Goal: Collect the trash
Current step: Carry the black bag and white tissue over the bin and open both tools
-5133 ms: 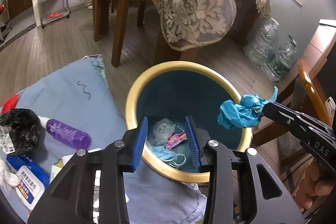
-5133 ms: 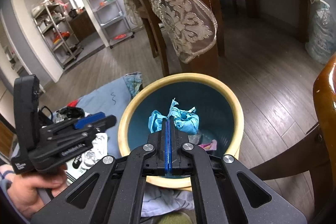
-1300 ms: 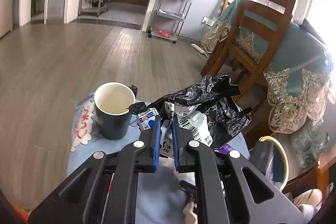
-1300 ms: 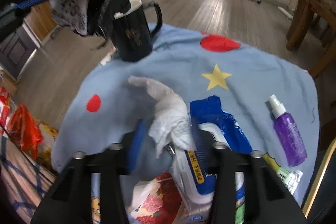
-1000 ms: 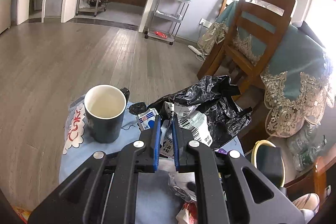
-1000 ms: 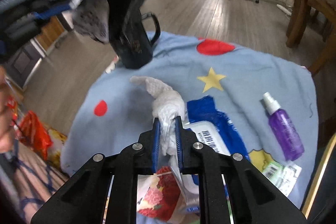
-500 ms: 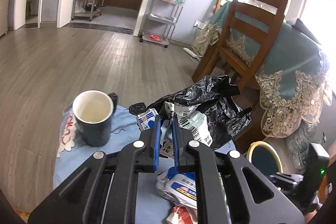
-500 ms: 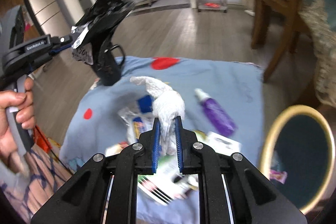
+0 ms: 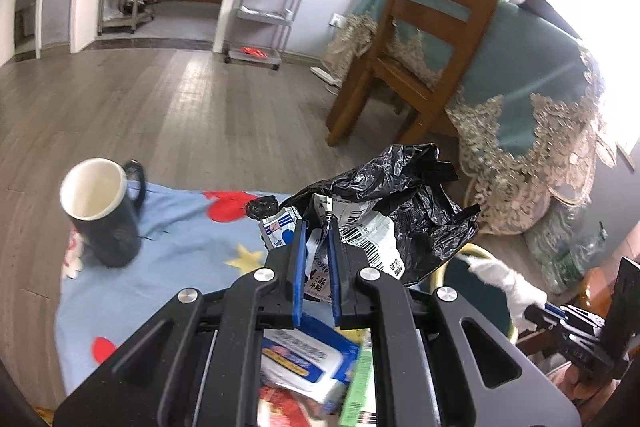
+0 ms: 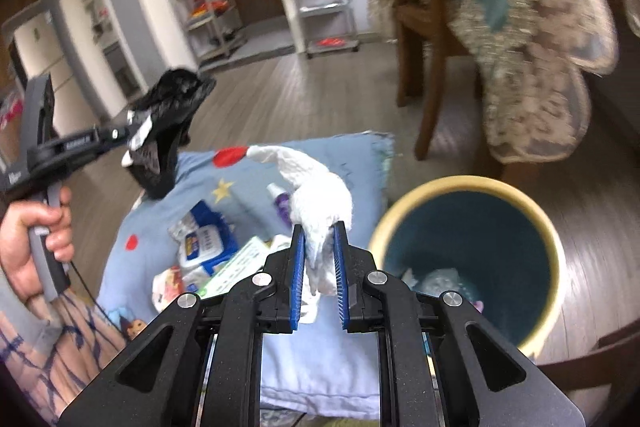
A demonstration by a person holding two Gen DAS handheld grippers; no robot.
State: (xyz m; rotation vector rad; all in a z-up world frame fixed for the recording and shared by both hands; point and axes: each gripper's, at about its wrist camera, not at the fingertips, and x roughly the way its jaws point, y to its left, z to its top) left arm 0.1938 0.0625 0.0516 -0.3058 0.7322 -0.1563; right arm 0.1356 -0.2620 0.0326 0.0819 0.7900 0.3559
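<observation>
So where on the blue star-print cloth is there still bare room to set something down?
Bare patches: between the dark mug and the yellow star, and the cloth's far end past the purple spray bottle. Crowded: the near middle, where the blue wipes pack and a green-edged packet overlap beside the yellow-rimmed bin.

Daylight floods in from a blown-out window [image 9: 600, 27] at upper right of the left wrist view, glaring off the wooden chair [image 9: 432, 27]. The right wrist view is motion-blurred throughout. Fisheye curvature bends both frames, corners vignetted black.
</observation>
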